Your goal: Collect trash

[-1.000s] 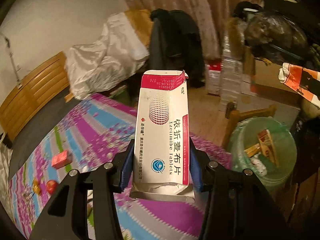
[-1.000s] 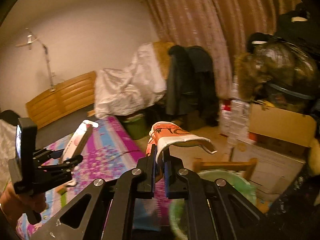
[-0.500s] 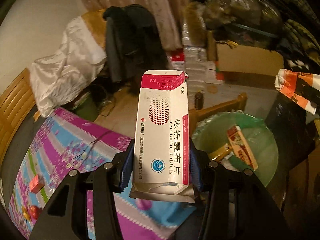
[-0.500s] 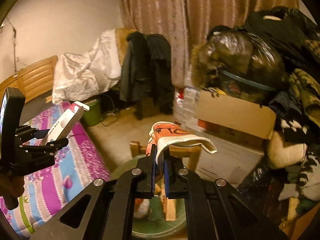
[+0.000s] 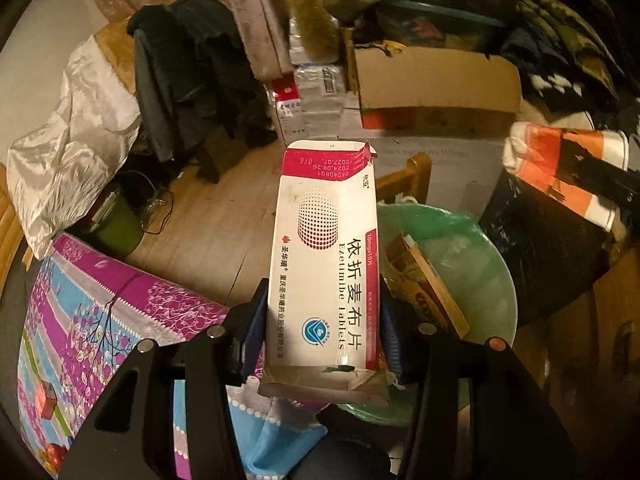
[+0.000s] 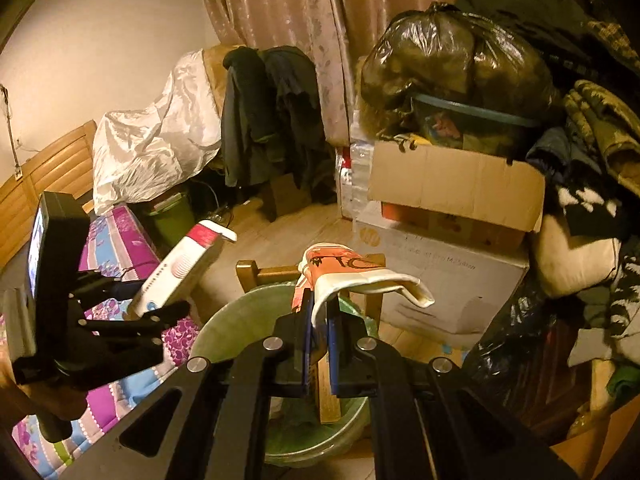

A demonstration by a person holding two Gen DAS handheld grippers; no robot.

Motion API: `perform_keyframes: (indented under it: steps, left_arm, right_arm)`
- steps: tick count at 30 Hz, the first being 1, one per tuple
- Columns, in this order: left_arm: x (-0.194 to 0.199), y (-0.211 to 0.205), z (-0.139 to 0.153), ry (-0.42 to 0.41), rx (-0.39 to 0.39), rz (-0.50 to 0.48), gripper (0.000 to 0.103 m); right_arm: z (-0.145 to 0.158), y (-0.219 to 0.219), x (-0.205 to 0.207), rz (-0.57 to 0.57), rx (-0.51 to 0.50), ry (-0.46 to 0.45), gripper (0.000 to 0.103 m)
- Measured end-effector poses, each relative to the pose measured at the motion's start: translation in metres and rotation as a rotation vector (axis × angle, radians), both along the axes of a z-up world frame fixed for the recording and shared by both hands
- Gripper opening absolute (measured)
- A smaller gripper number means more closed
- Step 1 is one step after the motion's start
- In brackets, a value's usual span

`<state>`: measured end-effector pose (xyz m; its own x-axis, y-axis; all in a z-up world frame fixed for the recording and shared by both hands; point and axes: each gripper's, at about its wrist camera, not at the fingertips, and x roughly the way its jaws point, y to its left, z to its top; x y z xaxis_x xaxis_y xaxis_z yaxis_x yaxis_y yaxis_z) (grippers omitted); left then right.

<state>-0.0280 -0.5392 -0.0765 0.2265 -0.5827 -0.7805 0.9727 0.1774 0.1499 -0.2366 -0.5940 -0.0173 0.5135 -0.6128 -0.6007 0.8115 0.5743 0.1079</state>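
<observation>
My left gripper (image 5: 323,332) is shut on a white and magenta tablet box (image 5: 324,264), which stands upright between the blue pads. The box hangs over the bed's corner, just left of a green-lined bin (image 5: 472,264) that holds a brown carton (image 5: 424,284). My right gripper (image 6: 319,320) is shut on a crumpled orange and white wrapper (image 6: 352,276), directly above the bin (image 6: 236,312). In the right wrist view the left gripper (image 6: 160,304) and its box (image 6: 180,264) sit at the left, beside the bin's rim. The wrapper (image 5: 560,164) also shows at the right edge of the left wrist view.
A purple floral bedspread (image 5: 100,320) with a small red box (image 5: 44,398) lies at the lower left. Behind the bin stand a wooden stool (image 6: 256,270), stacked cardboard boxes (image 6: 452,192) and a black sack (image 6: 452,60). Dark jackets (image 6: 272,120) hang at the back.
Both grippers have swung away from the bed toward the bin and dropped lower; the bin now looms larger and closer. Each keeps its hold on its item.
</observation>
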Motion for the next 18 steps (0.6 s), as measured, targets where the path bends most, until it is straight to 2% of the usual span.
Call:
perform_keyframes:
  steps: [18]
  left_arm:
    - [0.004, -0.005, -0.021, 0.046, 0.053, -0.026, 0.048]
  right_arm:
    - [-0.020, -0.001, 0.018, 0.036, 0.077, -0.001, 0.007]
